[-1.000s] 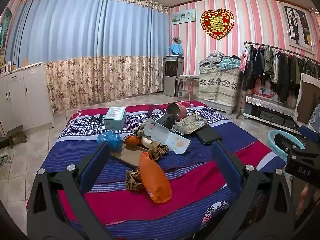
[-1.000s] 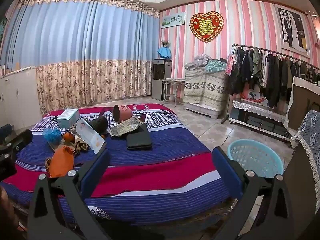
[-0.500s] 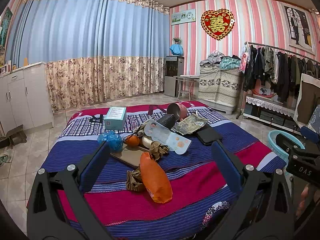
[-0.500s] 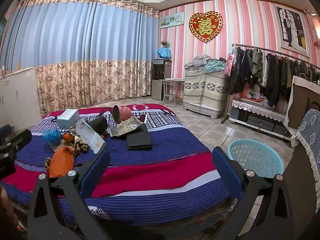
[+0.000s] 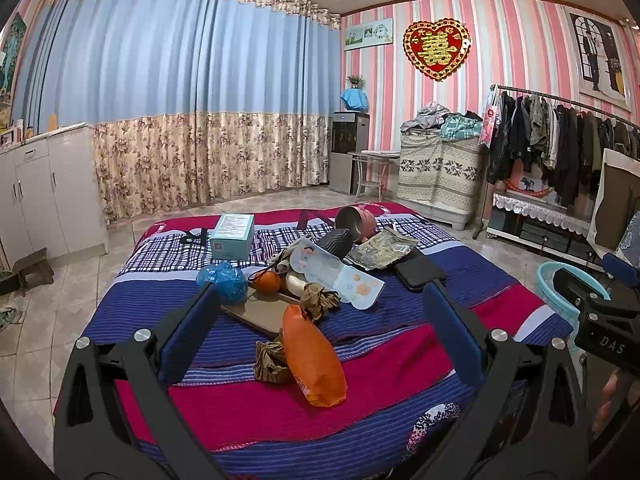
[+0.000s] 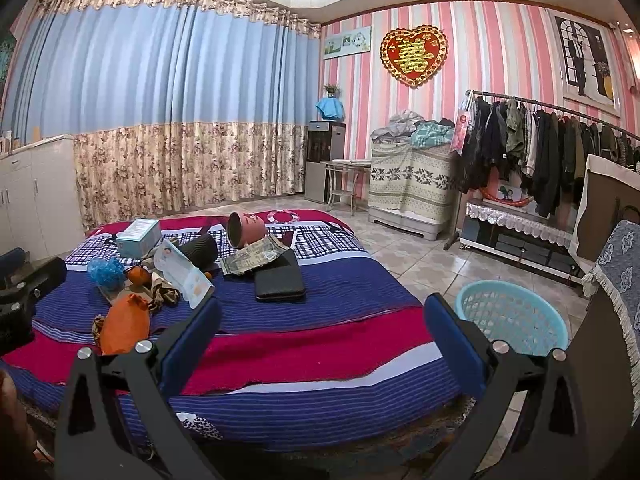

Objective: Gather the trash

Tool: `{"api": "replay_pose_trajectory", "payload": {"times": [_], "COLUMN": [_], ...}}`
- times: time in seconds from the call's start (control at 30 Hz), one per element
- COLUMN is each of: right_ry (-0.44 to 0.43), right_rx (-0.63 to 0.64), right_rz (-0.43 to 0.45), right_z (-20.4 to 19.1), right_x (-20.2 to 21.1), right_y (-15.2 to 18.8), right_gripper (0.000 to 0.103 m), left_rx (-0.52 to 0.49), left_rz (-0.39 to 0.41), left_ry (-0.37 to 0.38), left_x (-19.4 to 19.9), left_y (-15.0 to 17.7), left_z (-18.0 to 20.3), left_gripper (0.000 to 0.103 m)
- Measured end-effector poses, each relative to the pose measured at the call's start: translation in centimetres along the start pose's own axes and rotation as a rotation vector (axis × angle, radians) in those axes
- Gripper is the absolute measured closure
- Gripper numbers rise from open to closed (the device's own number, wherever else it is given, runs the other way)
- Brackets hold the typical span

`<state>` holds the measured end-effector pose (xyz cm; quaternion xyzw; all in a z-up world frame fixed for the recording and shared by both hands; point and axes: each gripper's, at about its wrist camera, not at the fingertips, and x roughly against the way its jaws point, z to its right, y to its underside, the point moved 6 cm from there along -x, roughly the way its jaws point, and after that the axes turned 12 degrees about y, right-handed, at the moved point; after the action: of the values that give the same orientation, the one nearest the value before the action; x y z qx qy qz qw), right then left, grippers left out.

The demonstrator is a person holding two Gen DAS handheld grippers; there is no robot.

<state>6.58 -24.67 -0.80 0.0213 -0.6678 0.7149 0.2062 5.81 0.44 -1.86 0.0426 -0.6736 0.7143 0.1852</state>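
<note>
Trash lies in a heap on the striped bed [image 5: 400, 368]: an orange bag [image 5: 314, 360], a crumpled brown wrapper [image 5: 271, 362], a blue plastic ball [image 5: 228, 282], a pale printed pouch [image 5: 336, 274] and a silver snack packet [image 5: 380, 248]. My left gripper [image 5: 320, 330] hovers open above the bed's near edge, the orange bag between its fingers but apart from them. My right gripper [image 6: 320, 338] is open over the bed's near right corner, holding nothing. A light blue basket [image 6: 512, 318] stands on the floor to the right.
On the bed are also a teal box [image 5: 234, 236], a pink pot [image 5: 358, 222] on its side, a black wallet [image 5: 418, 272] and an orange fruit [image 5: 267, 280]. A clothes rack [image 6: 560, 160] and low shelf line the right wall. White cabinets [image 5: 44, 188] stand at left.
Both grippers stay almost still and open; the left view has drifted very slightly, and nothing on the bed has moved.
</note>
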Motion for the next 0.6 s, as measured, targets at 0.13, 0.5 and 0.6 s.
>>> {"api": "replay_pose_trajectory", "payload": {"times": [0.13,0.5,0.6], "right_ry": [0.001,0.0,0.001], "right_rx": [0.0,-0.002,-0.002], "right_rz": [0.0,0.002,0.004], "right_z": [-0.01,-0.13,-0.11], "right_x": [0.02,-0.04,-0.04], "right_y": [-0.01,-0.08,-0.11], "right_gripper": [0.004,0.004,0.004], "left_rx": [0.0,0.0,0.004], "left_rz": [0.001,0.001,0.002], "left_ry": [0.0,-0.002,0.001], "left_x": [0.06,0.08,0.07], "left_y": [-0.12,-0.13,-0.12], "left_z": [-0.23,-0.26,-0.26], "left_gripper": [0.005,0.005,0.005]}}
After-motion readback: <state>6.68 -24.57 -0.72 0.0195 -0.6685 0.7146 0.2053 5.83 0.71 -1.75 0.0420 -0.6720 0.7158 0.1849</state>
